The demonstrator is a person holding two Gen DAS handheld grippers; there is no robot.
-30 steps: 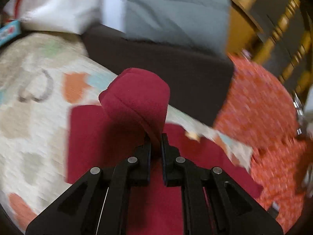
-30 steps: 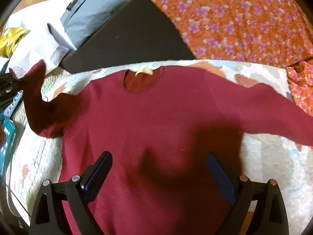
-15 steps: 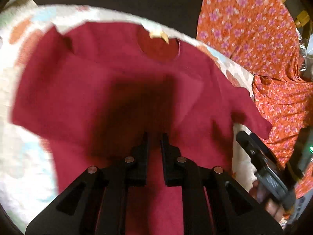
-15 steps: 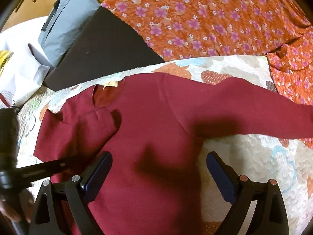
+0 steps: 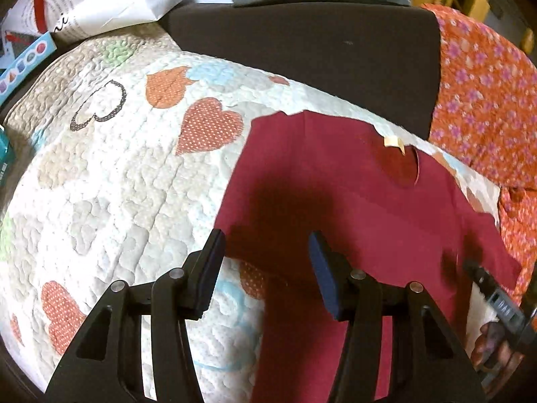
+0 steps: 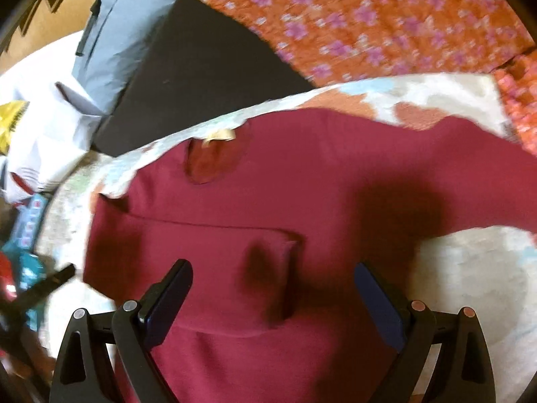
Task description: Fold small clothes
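The left gripper (image 5: 265,262), which a second ago was pinched on the raised cuff of the maroon sweater (image 6: 302,181), has let that sleeve go: its jaws are opening, with nothing clamped between them, only the sweater's folded side edge and the heart-print quilt (image 5: 110,181) lying below its tips. In the right wrist view the result is plain. The left sleeve (image 6: 201,245) now lies across the chest, its cuff end just ahead of the right gripper (image 6: 272,288) and between its two fingers (half a second ago the sleeve was still bunched near the shoulder).

The right gripper stands wide apart and empty, hovering over the sweater's lower body. Ahead of it and off to its right, the other sleeve (image 6: 470,181) is still spread flat on the quilt toward the orange floral cloth (image 6: 369,27).

So the first sleeve fold looks done. I judge the matching fold of the outstretched sleeve comes next, then the body doubled toward the collar (image 6: 214,164), which sits farther ahead of both claws.
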